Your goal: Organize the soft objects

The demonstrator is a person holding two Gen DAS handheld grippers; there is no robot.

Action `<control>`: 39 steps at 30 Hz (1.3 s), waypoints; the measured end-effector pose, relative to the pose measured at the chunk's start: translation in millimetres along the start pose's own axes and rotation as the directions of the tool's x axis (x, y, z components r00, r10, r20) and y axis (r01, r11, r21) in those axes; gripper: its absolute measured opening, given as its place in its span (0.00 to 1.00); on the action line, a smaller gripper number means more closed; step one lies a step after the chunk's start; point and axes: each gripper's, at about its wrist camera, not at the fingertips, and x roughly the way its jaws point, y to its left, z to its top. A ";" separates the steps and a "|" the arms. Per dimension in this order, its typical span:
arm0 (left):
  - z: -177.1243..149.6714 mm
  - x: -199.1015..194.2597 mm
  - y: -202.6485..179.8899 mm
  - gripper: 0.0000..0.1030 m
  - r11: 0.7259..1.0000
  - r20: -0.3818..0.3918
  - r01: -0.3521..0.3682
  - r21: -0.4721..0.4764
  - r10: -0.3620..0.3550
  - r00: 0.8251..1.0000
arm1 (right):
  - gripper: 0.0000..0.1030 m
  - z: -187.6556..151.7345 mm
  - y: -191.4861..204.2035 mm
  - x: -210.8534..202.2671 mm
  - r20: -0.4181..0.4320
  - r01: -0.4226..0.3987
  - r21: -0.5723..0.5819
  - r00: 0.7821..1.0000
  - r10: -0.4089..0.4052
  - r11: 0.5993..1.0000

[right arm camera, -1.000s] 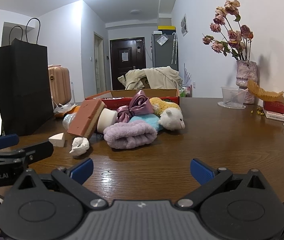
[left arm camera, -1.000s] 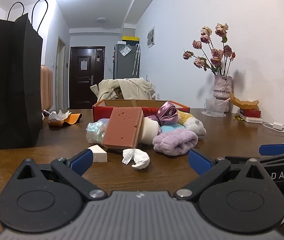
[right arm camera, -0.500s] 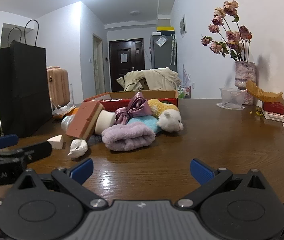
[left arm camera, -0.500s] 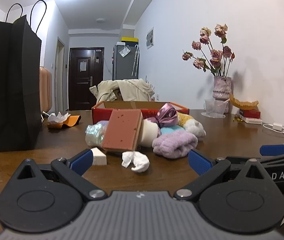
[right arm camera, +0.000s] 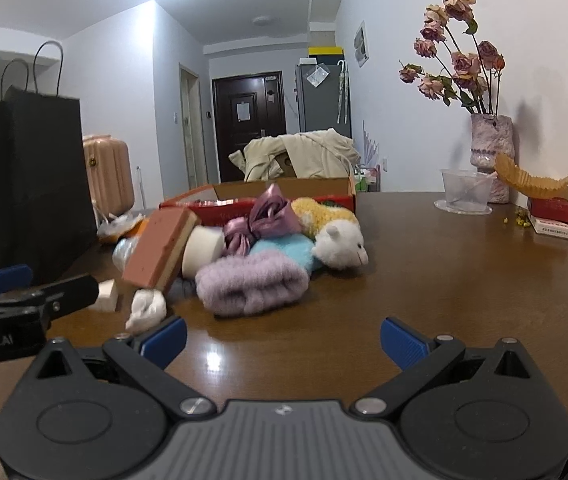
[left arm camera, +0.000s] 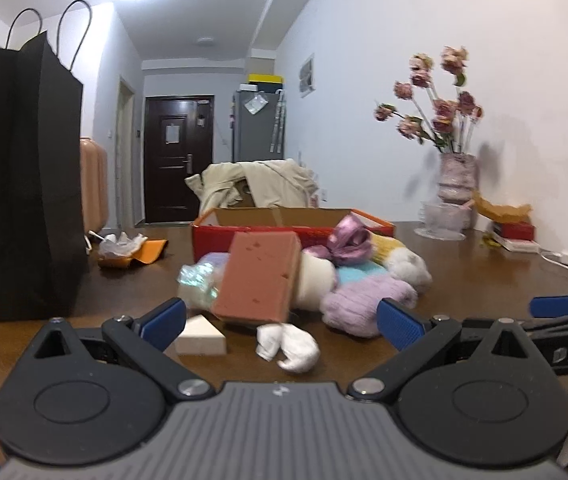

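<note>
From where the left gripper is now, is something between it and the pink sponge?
Yes. The left gripper is open and points at the pink sponge, but a crumpled white tissue lies on the table just in front of the sponge, and a white foam wedge lies to its left.

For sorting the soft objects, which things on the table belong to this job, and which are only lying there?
Belong to the job:
- pink sponge
- lilac fluffy roll
- white plush toy
- purple bow
- crumpled white tissue
- red box

Only lying there:
- black paper bag
- flower vase
- clear plastic cup
</note>
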 end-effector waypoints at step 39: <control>28.7 180.3 92.3 0.64 0.791 -0.351 0.094 -0.605 -0.371 0.860 | 0.24 101.6 22.1 186.7 -0.235 -0.206 0.076 0.947 0.218 0.976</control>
